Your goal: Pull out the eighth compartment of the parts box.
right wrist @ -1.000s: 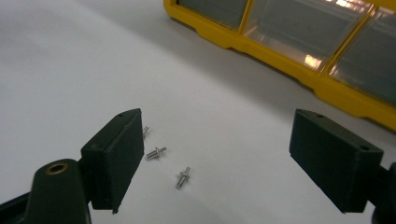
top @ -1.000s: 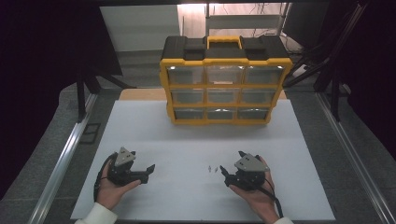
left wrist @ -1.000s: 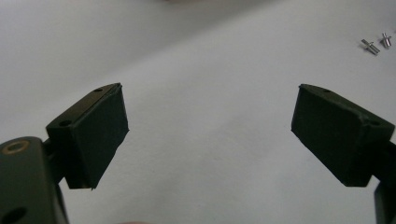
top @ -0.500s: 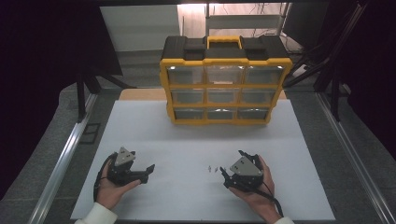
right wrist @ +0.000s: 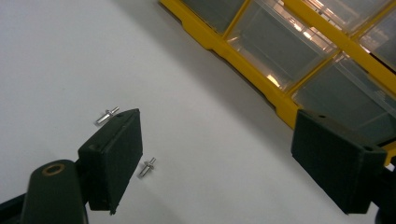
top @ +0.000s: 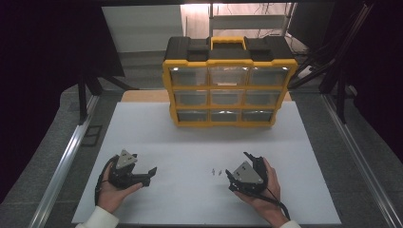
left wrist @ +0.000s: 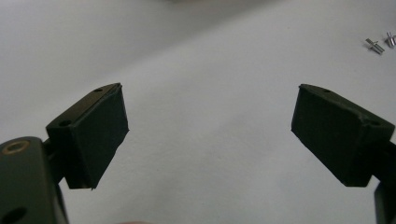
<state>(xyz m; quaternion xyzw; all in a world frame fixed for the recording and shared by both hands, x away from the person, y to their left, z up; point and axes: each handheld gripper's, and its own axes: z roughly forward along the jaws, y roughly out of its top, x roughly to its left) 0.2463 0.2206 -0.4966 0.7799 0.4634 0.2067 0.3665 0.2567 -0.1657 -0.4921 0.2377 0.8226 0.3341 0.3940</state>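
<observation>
Two tiny metal screws point(top: 216, 171) lie on the white table top point(top: 190, 137) between my hands. My left gripper point(top: 149, 175) rests at the front left, open, jaws pointing right with nothing between them. In the left gripper view the left gripper point(left wrist: 210, 126) is wide open over bare table, and the screws point(left wrist: 379, 43) sit far off at the upper right. My right gripper point(top: 237, 165) is open just right of the screws. In the right gripper view the right gripper point(right wrist: 217, 154) stands open; one screw point(right wrist: 147, 167) lies by its left jaw, another screw point(right wrist: 107, 115) just beyond.
A yellow and black drawer organizer point(top: 230, 80) with several clear drawers, all closed, stands upright at the back centre of the table. Its lower drawers point(right wrist: 299, 51) are in front of the right gripper. Metal rails point(top: 62, 166) run along both table sides.
The right gripper has edged slightly left toward the screws and turned a little. The left gripper has stayed put.
</observation>
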